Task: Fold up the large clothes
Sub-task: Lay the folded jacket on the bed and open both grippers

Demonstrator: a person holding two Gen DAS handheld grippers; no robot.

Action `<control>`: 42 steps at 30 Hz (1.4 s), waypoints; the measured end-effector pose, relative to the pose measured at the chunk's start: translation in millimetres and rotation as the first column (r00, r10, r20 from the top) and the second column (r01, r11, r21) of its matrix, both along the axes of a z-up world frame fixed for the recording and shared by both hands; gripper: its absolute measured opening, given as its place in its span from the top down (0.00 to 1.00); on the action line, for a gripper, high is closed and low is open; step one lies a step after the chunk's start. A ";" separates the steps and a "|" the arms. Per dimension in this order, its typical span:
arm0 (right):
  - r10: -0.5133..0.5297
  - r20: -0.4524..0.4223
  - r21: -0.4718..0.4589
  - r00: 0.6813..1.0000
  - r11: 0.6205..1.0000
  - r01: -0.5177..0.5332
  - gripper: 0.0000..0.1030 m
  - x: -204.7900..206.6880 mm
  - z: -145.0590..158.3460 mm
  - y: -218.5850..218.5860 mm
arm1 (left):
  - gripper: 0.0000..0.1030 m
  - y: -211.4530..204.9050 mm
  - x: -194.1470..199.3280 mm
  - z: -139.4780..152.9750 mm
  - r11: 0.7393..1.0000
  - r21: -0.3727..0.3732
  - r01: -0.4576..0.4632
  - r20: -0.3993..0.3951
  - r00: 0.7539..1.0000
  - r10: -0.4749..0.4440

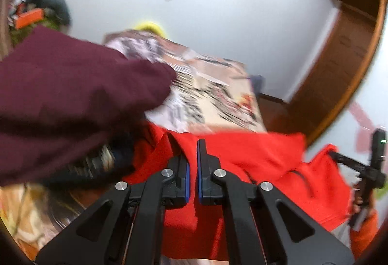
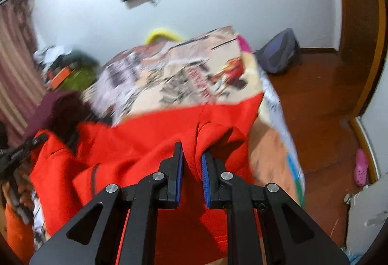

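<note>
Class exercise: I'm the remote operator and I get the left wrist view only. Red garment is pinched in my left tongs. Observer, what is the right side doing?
Observer: The right tongs are shut on a bunched fold of the red garment, same as the left tongs.
Operator: What's on the floor to the right of the bed?
Observer: A dark backpack sits by the wall there.
Operator: Anything else down there?
Observer: A pink clog lies on the wooden floor near the door frame.
</note>
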State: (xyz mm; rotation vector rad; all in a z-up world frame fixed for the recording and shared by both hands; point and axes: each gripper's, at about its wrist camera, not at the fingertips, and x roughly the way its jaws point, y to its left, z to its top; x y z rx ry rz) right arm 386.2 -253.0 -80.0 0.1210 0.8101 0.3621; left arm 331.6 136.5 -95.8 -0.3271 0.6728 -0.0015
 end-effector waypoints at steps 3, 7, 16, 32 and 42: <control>-0.039 -0.057 0.016 0.998 0.999 0.040 0.87 39.1 -15.6 -3.8 | 0.97 7.2 27.5 -9.8 0.996 0.054 -0.077 -0.018 0.997 0.078; -0.055 -0.122 -0.038 0.991 0.998 0.051 0.82 62.6 -39.0 -3.7 | 0.97 16.5 46.6 -27.3 0.995 0.026 -0.099 -0.055 0.993 0.100; -0.064 -0.104 -0.157 0.993 0.986 0.047 0.64 55.6 -29.1 -12.1 | 0.84 11.6 44.7 -46.8 0.998 0.064 -0.024 -0.156 0.987 0.033; -0.013 -0.075 -0.168 0.997 0.986 0.000 0.28 -23.0 -25.1 -31.6 | 0.19 17.9 -45.1 -42.3 0.996 0.083 -0.026 -0.149 0.988 0.038; -0.031 -0.221 -0.168 0.975 0.986 -0.006 0.28 -18.8 -84.2 -28.9 | 0.19 38.1 -40.2 -118.7 0.999 -0.005 -0.051 -0.332 0.942 0.046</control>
